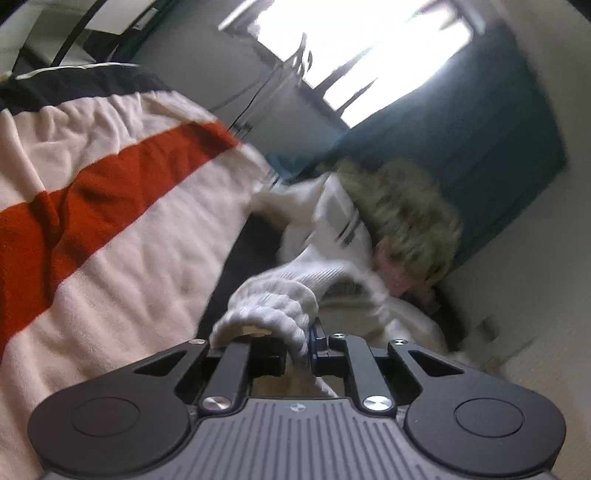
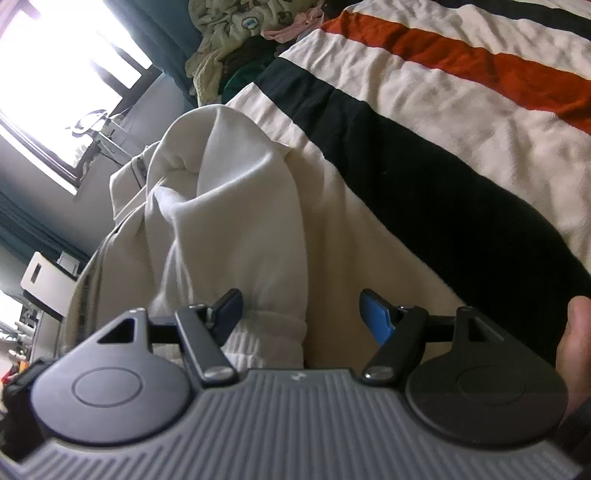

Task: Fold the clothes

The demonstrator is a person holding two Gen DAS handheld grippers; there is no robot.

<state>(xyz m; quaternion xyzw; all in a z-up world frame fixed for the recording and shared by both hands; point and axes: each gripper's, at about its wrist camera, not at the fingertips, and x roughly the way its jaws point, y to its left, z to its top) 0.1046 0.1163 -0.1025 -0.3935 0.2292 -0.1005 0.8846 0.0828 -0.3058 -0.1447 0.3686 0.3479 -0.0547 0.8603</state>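
Note:
A white sweatshirt lies crumpled on a striped blanket. In the left wrist view my left gripper is shut on the sweatshirt's ribbed cuff, which bunches up over the fingers. In the right wrist view the sweatshirt is heaped ahead of my right gripper. That gripper stands open, and a ribbed edge lies between its blue pads, close to the left one. Neither pad presses on the cloth.
The blanket has white, black and red stripes and covers a bed. A pile of other clothes sits at the far end, also seen as a blurred heap. A person's thumb shows at the right edge. A bright window is behind.

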